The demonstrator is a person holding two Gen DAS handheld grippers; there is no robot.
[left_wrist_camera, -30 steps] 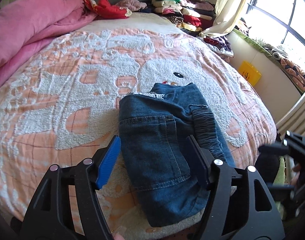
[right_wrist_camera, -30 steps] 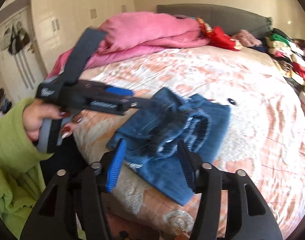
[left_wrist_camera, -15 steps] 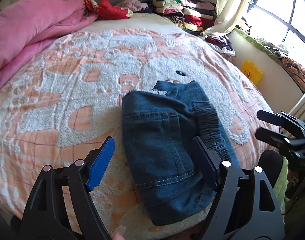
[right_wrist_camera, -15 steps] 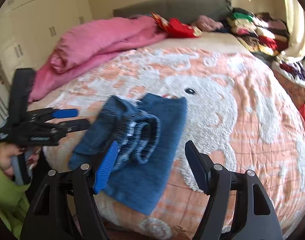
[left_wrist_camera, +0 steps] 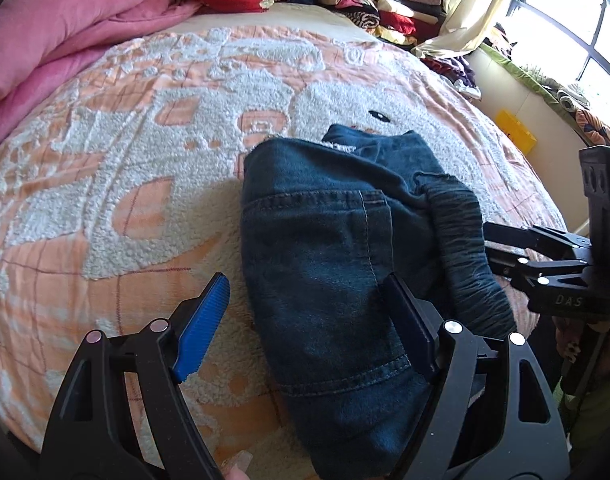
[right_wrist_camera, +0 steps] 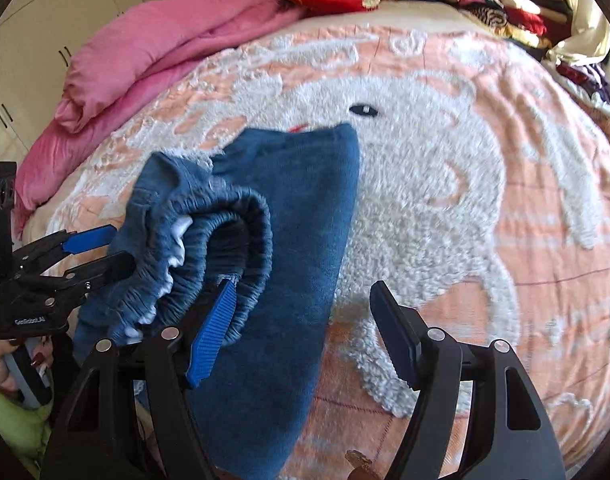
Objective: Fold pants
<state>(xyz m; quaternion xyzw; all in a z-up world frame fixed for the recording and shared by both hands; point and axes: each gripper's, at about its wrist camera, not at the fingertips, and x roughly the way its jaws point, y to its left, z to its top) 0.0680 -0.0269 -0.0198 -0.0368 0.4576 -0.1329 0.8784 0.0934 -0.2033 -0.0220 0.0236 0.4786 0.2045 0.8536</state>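
Dark blue denim pants (left_wrist_camera: 329, 264) lie folded in a compact bundle on the bed, back pocket up, elastic waistband (left_wrist_camera: 465, 248) at the right. My left gripper (left_wrist_camera: 305, 312) is open, its fingers straddling the bundle's near left part. My right gripper (right_wrist_camera: 305, 316) is open over the pants (right_wrist_camera: 289, 240), beside the gathered waistband (right_wrist_camera: 225, 240). The right gripper also shows at the right of the left wrist view (left_wrist_camera: 545, 256). The left gripper shows at the left of the right wrist view (right_wrist_camera: 89, 252), open.
The bed has a peach and white fleece blanket (left_wrist_camera: 145, 160). A pink duvet (left_wrist_camera: 65, 28) is bunched at the far left. Stacked folded clothes (left_wrist_camera: 377, 0) sit at the far right corner. A yellow box (left_wrist_camera: 515, 130) stands by the window wall.
The right gripper has moved in closer over the pants, toward the waistband. The left gripper has moved in slightly nearer the bundle. Both stay open.
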